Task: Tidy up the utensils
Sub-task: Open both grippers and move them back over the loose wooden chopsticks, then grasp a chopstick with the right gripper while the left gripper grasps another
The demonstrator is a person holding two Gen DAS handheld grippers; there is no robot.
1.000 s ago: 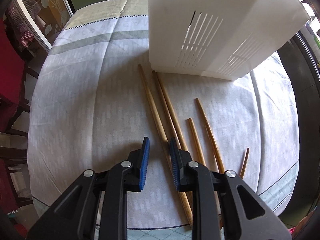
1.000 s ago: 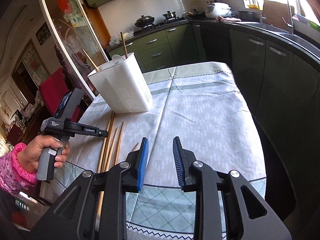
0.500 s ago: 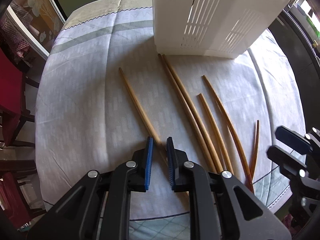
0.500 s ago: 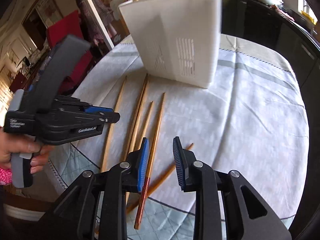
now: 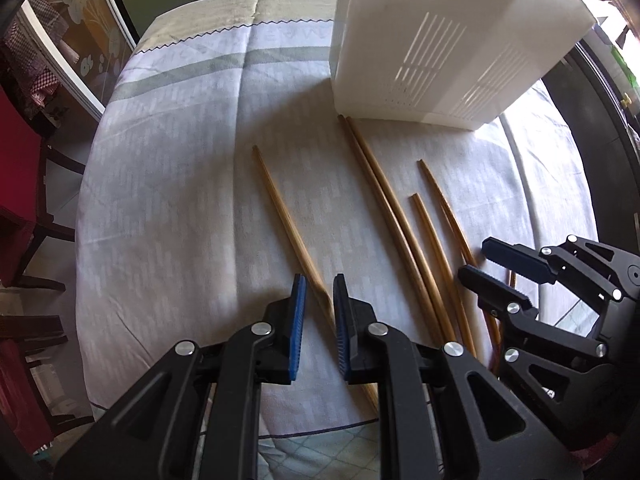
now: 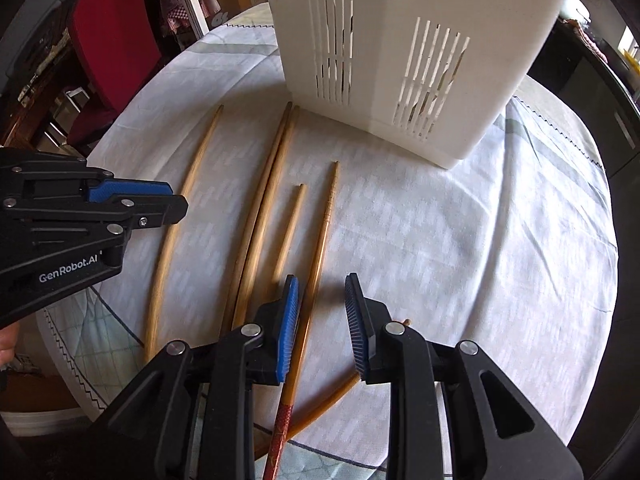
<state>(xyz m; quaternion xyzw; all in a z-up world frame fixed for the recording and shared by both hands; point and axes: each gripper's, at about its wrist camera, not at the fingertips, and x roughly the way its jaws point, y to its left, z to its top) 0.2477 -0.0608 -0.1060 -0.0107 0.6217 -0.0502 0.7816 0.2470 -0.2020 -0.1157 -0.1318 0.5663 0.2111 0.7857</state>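
Several wooden chopsticks lie side by side on the cloth-covered table in front of a white slotted utensil holder (image 5: pixel 432 40), which also shows in the right wrist view (image 6: pixel 400 48). My left gripper (image 5: pixel 320 292) straddles the leftmost chopstick (image 5: pixel 280 208), its jaws narrowly apart and not clamped. In the right wrist view it (image 6: pixel 168 200) hovers over that chopstick (image 6: pixel 188 192). My right gripper (image 6: pixel 322 292) is open above a red-ended chopstick (image 6: pixel 320 240); a short chopstick (image 6: pixel 290 228) and a touching pair (image 6: pixel 264 208) lie left of it. The right gripper also shows in the left wrist view (image 5: pixel 480 262).
The table has a pale patterned cloth (image 6: pixel 460 240) with a checked hem at its near edge. A red chair (image 6: pixel 112 32) stands left of the table. Dark kitchen cabinets (image 6: pixel 600 100) run along the right. Another chopstick (image 6: pixel 340 392) lies slanted under the right gripper.
The left gripper's jaws narrowed around the leftmost chopstick, which shifted left away from the pair. The right gripper came in low over the chopsticks, closer to the holder.
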